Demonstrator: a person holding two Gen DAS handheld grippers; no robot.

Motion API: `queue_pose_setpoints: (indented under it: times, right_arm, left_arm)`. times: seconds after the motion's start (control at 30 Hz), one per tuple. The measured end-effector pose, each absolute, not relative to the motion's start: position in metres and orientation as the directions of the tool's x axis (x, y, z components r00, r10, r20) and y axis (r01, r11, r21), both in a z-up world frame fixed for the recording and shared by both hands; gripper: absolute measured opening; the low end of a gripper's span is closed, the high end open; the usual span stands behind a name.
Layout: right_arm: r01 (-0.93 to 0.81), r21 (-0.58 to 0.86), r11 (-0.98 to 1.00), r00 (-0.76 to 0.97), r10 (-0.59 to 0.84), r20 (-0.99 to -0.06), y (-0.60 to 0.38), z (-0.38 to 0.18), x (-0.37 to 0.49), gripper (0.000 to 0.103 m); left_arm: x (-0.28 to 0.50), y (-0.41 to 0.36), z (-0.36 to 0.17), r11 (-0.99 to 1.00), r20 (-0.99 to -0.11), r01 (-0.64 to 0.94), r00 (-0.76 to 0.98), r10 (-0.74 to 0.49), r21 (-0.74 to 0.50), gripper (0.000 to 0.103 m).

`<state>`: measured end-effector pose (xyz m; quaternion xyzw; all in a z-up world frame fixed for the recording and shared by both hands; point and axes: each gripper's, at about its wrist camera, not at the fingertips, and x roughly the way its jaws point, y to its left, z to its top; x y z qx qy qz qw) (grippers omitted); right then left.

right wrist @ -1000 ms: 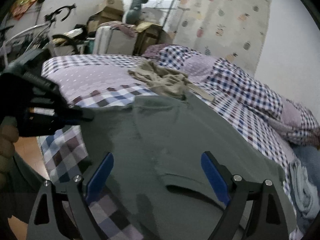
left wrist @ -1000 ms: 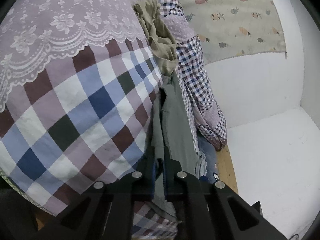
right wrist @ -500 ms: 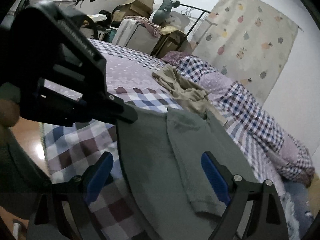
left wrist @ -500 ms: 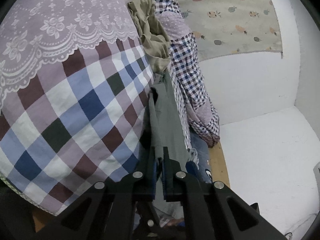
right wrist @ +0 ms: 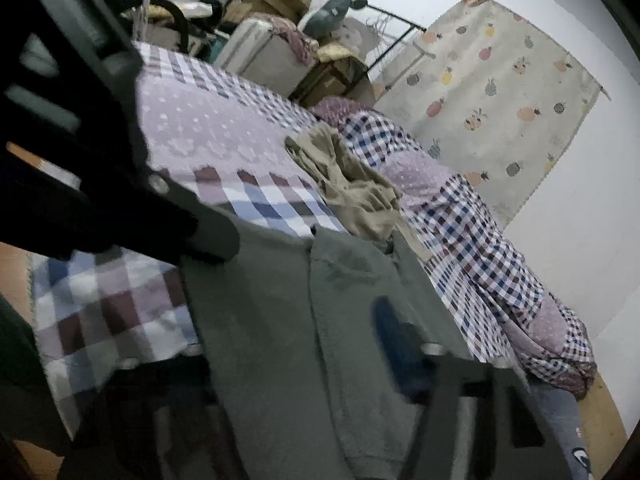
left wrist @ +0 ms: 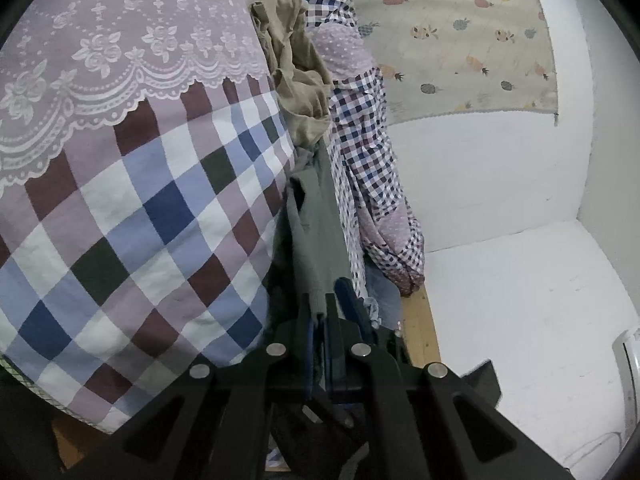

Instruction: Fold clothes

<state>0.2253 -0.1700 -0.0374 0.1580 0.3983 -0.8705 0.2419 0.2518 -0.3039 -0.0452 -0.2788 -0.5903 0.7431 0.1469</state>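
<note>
Lying on the checked bedspread (left wrist: 132, 216), the grey-green garment (right wrist: 288, 320) is pinched by the left gripper (left wrist: 318, 320); the right gripper (right wrist: 304, 344) has been closing around it; pineapple curtain (left wrist: 460, 36) at two o'clock

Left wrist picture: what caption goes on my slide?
Left hand-held gripper pinching the grey-green garment beside a checked bedspread.

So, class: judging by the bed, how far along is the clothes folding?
Done: nothing lies folded yet. In hand: the left tongs pinch an edge of the green top, while the right tongs have just been closing around it. Left: finishing its folds, then the crumpled tan garment.
</note>
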Motion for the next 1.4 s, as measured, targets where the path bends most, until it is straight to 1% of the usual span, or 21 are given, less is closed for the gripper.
queue_pose_setpoints:
  times: [0.1,0.17,0.23,0.37,0.47,0.6,0.7,0.8,0.93,1.17,1.27,1.3,1.37,1.4]
  right_arm:
    - [0.538,-0.623,-0.568,-0.836,-0.268,-0.478,-0.171,-0.041,0.217,0.052]
    - [0.528,-0.632,-0.567,-0.841,-0.248,-0.480,-0.172,-0.044,0.212,0.047]
    - [0.522,-0.631,-0.574,-0.843,-0.234,-0.484,-0.172,-0.045,0.208,0.044]
    - [0.515,-0.624,-0.588,-0.847,-0.236,-0.477,-0.169,-0.045,0.204,0.029]
    - [0.540,-0.592,-0.598,-0.829,-0.257,-0.497,-0.167,-0.045,0.203,0.028]
    - [0.541,-0.584,-0.605,-0.826,-0.252,-0.504,-0.167,-0.046,0.201,0.028]
    - [0.553,-0.555,-0.622,-0.809,-0.243,-0.535,-0.167,-0.046,0.198,0.028]
    - [0.550,-0.548,-0.630,-0.808,-0.234,-0.541,-0.166,-0.046,0.197,0.026]
    - [0.546,-0.540,-0.641,-0.805,-0.222,-0.550,-0.166,-0.045,0.195,0.020]
    - [0.568,-0.486,-0.664,-0.779,-0.244,-0.577,-0.160,-0.040,0.191,0.006]
    - [0.573,-0.469,-0.672,-0.773,-0.252,-0.582,-0.157,-0.036,0.190,0.004]
    - [0.574,-0.463,-0.675,-0.771,-0.255,-0.584,-0.156,-0.035,0.190,0.004]
    - [0.577,-0.450,-0.682,-0.766,-0.261,-0.587,-0.154,-0.033,0.189,0.004]
    - [0.578,-0.443,-0.685,-0.764,-0.264,-0.588,-0.153,-0.032,0.189,0.004]
  left_arm:
    - [0.252,-0.302,-0.046,-0.260,-0.241,0.111,-0.803,0.545,-0.959,0.002]
    - [0.251,-0.302,-0.046,-0.259,-0.241,0.113,-0.804,0.544,-0.959,0.002]
    - [0.251,-0.301,-0.047,-0.258,-0.242,0.114,-0.804,0.543,-0.959,0.002]
    - [0.252,-0.301,-0.047,-0.263,-0.246,0.116,-0.805,0.540,-0.958,0.002]
    - [0.253,-0.301,-0.047,-0.267,-0.248,0.116,-0.805,0.539,-0.957,0.002]
    - [0.253,-0.301,-0.047,-0.271,-0.251,0.117,-0.806,0.536,-0.955,0.002]
    - [0.253,-0.301,-0.047,-0.272,-0.253,0.120,-0.807,0.534,-0.955,0.002]
    - [0.254,-0.301,-0.047,-0.274,-0.255,0.120,-0.806,0.535,-0.954,0.002]
    - [0.253,-0.301,-0.048,-0.287,-0.259,0.115,-0.805,0.534,-0.951,0.002]
    - [0.252,-0.300,-0.046,-0.285,-0.251,0.108,-0.809,0.532,-0.952,0.002]
    - [0.256,-0.307,-0.046,-0.254,-0.225,0.106,-0.833,0.505,-0.962,0.002]
    - [0.257,-0.311,-0.047,-0.244,-0.218,0.106,-0.841,0.495,-0.964,0.004]
    - [0.256,-0.317,-0.047,-0.242,-0.223,0.117,-0.852,0.474,-0.963,0.005]
    - [0.254,-0.320,-0.046,-0.250,-0.233,0.126,-0.854,0.465,-0.960,0.009]
